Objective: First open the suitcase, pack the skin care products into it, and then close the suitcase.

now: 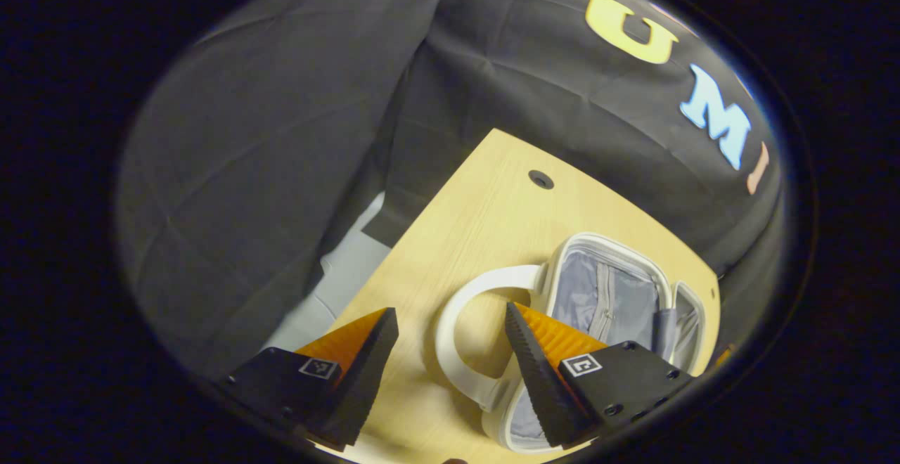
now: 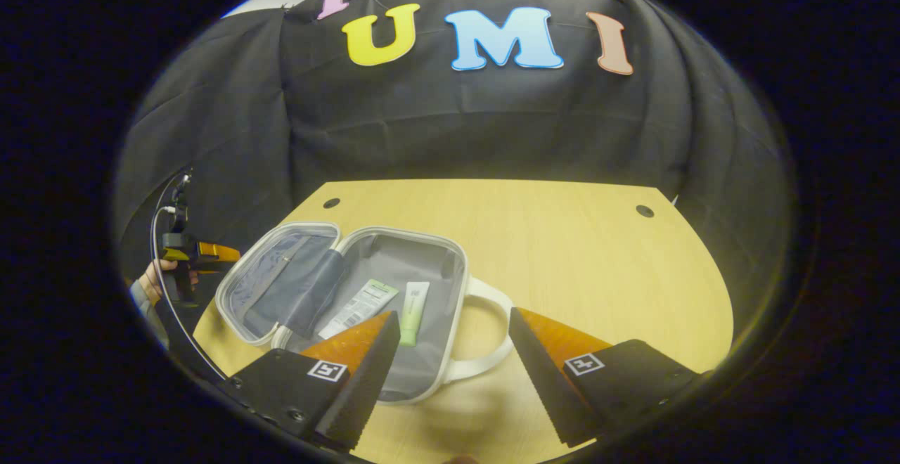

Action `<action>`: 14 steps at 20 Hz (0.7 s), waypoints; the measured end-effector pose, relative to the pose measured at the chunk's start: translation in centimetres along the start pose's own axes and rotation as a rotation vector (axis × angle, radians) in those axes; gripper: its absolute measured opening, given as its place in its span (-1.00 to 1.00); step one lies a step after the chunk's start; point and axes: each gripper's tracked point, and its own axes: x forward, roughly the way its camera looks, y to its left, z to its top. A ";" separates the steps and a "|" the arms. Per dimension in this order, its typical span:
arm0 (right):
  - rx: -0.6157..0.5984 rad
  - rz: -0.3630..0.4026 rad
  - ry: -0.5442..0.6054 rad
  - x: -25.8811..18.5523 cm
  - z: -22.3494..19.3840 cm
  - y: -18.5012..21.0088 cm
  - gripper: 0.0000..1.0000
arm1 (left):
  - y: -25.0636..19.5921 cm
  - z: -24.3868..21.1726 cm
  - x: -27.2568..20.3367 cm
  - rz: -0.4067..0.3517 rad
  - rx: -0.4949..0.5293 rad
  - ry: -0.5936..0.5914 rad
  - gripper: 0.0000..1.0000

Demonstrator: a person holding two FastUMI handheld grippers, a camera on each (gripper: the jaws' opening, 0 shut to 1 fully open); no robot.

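My right gripper [image 2: 450, 351] hangs wide apart and empty above the white handle [image 2: 492, 330]; the open suitcase [image 2: 422, 267] lies just left of it, two tubes [image 2: 394, 306] inside. My left gripper [image 1: 450, 351] (also spread, holding nothing) has the suitcase to its right on the table [image 1: 485, 218].

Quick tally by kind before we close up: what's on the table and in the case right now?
Suitcase, open on the table: 1
Skin care tubes inside it: 2, a white tube and a green-and-white tube
Grippers: 2, the right gripper open above the handle, the left gripper off the table's left edge
Total: 5
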 end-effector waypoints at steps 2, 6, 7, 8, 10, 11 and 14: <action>0.002 -0.018 0.001 -0.3 -0.1 -0.6 0.92 | 0.2 -0.5 1.1 -0.029 -0.092 0.018 0.90; 0.000 -0.031 0.001 -0.8 -0.3 -1.3 0.80 | 0.0 -1.8 2.6 -0.034 -0.151 0.051 0.41; 0.002 -0.034 0.000 -1.0 -0.2 -1.4 0.92 | 0.7 -1.8 2.9 -0.007 -0.147 0.052 0.05; 0.004 -0.036 -0.002 -1.1 -0.3 -1.6 0.92 | 0.8 -2.0 3.1 -0.007 -0.152 0.053 -0.30; 0.008 -0.041 -0.008 -1.4 -0.2 -2.1 0.92 | 0.8 -1.8 2.1 0.003 -0.142 0.048 -0.41; 0.009 -0.044 -0.013 -1.6 -0.1 -2.4 0.92 | 0.8 -1.3 2.5 0.002 -0.132 0.043 -0.54; 0.020 -0.049 -0.032 -2.0 0.3 -3.2 0.80 | -0.3 0.3 1.1 -0.003 -0.110 0.012 -0.67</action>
